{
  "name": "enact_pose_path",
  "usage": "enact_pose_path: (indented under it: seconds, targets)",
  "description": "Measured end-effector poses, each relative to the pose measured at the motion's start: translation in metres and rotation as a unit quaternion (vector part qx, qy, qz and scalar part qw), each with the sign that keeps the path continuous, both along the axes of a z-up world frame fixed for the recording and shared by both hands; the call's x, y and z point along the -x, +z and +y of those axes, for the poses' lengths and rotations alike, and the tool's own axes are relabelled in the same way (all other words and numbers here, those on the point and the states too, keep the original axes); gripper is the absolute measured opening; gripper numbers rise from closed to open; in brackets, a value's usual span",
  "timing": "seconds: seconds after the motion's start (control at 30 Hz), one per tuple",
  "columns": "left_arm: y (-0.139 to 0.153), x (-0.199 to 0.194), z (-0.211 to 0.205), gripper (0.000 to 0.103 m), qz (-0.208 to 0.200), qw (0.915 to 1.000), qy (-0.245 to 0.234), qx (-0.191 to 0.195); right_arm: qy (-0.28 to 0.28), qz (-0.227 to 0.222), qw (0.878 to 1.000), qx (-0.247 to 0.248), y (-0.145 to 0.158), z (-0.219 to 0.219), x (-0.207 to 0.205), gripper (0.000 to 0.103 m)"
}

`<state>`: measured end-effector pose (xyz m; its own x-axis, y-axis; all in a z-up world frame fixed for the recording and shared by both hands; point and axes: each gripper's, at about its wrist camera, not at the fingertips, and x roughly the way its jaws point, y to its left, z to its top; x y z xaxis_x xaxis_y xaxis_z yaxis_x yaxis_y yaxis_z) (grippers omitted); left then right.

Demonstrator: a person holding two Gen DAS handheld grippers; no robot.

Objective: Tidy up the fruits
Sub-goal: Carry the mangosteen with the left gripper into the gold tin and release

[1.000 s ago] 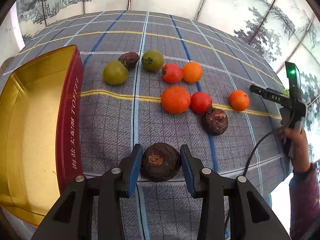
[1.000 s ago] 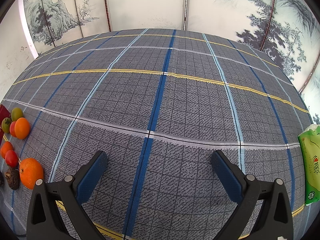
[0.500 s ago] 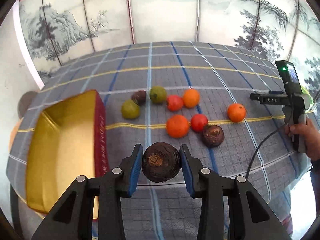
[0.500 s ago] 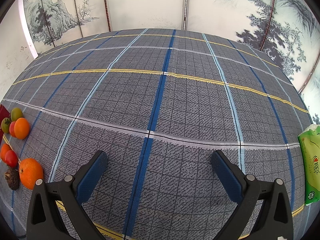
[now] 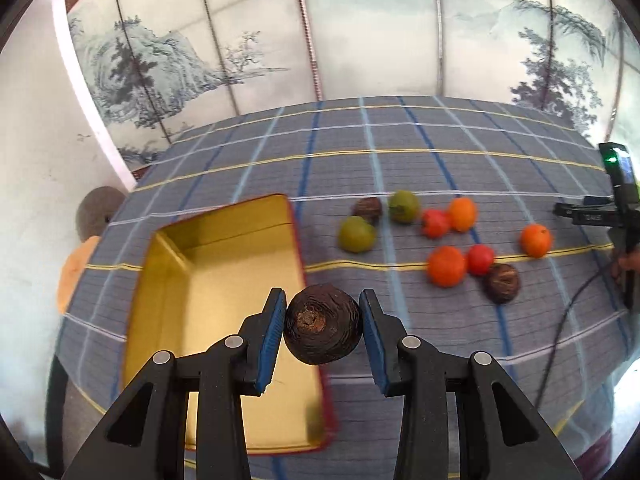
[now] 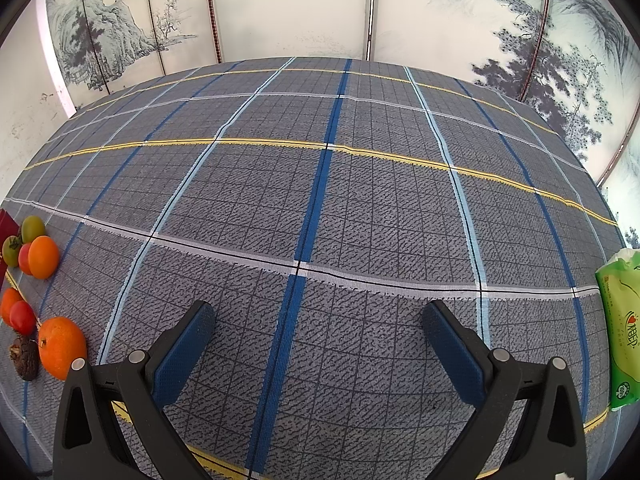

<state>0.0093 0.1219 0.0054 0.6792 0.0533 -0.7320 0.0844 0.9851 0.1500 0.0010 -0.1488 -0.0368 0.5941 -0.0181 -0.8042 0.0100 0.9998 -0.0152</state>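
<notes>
Dark brown fruit: wrinkled and round, pinched between the blue pads of the left gripper, held in the air over the near right edge of the tin.
Left gripper: jaws pressed against both sides of the dark brown fruit, pointing downward toward the table.
Gold tin: open rectangular box with a red outer wall, nothing inside, lying on the cloth at 10 o'clock from the held fruit.
Plaid tablecloth: grey with blue, white and yellow stripes, covering the whole table.
Second brown fruit: on the cloth at 2 o'clock from the held one, just beside a red fruit.
Large orange: touching the red fruit's left side, on the yellow stripe.
Lone orange: apart from the others, at 2 o'clock, near the right gripper's body.
Far row: green fruit, small brown fruit, another green fruit, a red one and an orange one, close together at 12 to 1 o'clock.
Right gripper: jaws spread wide with nothing between them, hovering over bare cloth.
Green packet: at 3 o'clock in the right wrist view, at the table edge.
Painted screen: ink landscape panels behind the table.
</notes>
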Motion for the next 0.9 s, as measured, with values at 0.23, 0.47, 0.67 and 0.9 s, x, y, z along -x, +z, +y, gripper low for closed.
enact_pose_path:
  seconds: [0.23,0.47,0.67,0.9]
  targets:
    - [-0.007,-0.015,0.03,0.039,-0.002,0.9986,0.023,-0.047,0.0,0.0,1.0,0.0,0.0,0.0,0.0,0.103]
    - [-0.018,-0.041,0.057,0.039,0.011,0.9959,0.039,-0.081,0.0,0.0,1.0,0.0,0.0,0.0,0.0,0.103]
    - [-0.032,-0.071,0.08,0.04,0.036,0.9923,0.061,-0.101,0.0,0.0,1.0,0.0,0.0,0.0,0.0,0.103]
    - [-0.045,-0.092,0.091,0.049,0.048,0.9855,0.083,-0.14,0.0,0.0,1.0,0.0,0.0,0.0,0.0,0.103]
